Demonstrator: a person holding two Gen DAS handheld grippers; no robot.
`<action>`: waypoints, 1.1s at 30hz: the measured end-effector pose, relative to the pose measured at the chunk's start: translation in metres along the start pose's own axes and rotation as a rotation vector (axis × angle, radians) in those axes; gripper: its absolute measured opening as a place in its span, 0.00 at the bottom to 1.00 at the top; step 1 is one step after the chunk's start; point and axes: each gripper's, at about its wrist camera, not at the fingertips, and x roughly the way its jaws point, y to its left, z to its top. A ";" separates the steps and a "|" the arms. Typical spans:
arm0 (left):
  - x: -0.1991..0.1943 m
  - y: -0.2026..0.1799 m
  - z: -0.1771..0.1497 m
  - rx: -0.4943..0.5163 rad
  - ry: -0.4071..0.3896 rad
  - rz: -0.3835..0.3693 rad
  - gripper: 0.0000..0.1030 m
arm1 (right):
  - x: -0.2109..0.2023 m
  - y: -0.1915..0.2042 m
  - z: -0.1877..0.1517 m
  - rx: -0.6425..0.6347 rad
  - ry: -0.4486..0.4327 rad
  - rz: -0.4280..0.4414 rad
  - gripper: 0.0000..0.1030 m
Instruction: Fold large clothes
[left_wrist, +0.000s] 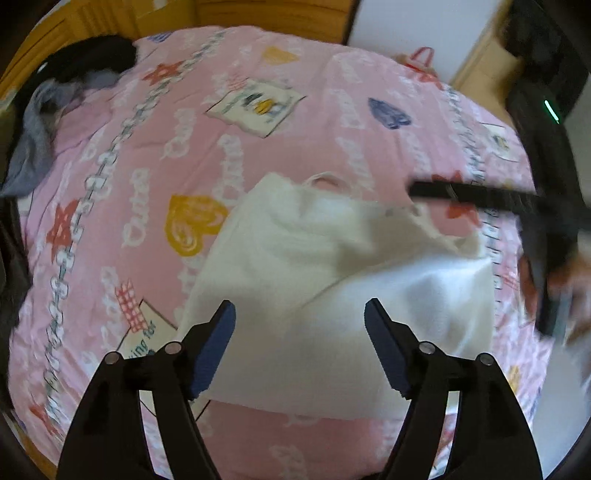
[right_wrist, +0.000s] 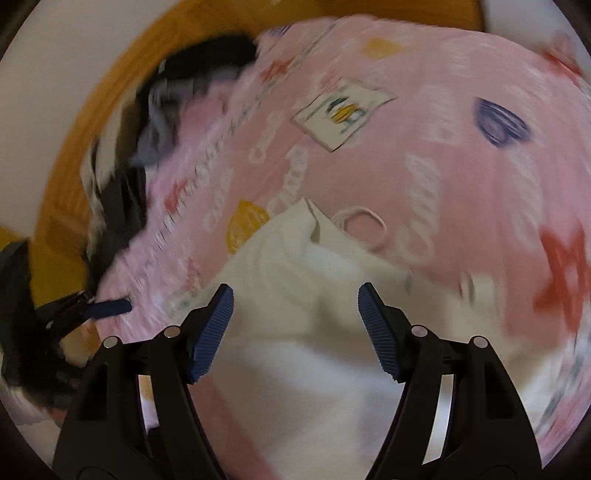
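A white garment lies partly folded on the pink patterned bedspread, with a thin strap loop at its far edge. My left gripper is open and empty just above the garment's near part. The right gripper shows at the right of the left wrist view, blurred, its fingers over the garment's far right corner. In the right wrist view the right gripper is open and empty above the white garment; the strap loop lies beyond. The left gripper's blue fingertip shows at the left.
A pile of dark and grey clothes lies at the bed's far left corner, also blurred in the right wrist view. An orange wooden bed frame runs behind. A white wall and cardboard box stand at far right.
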 end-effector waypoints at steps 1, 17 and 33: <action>0.010 0.007 -0.006 -0.016 0.003 0.017 0.68 | 0.016 0.002 0.011 -0.043 0.028 -0.012 0.67; 0.119 0.036 -0.061 -0.113 0.168 -0.124 0.67 | 0.173 0.023 0.038 -0.391 0.404 -0.132 0.63; 0.101 0.047 -0.062 -0.110 0.057 -0.026 0.73 | 0.137 0.065 0.090 -0.462 0.183 -0.293 0.01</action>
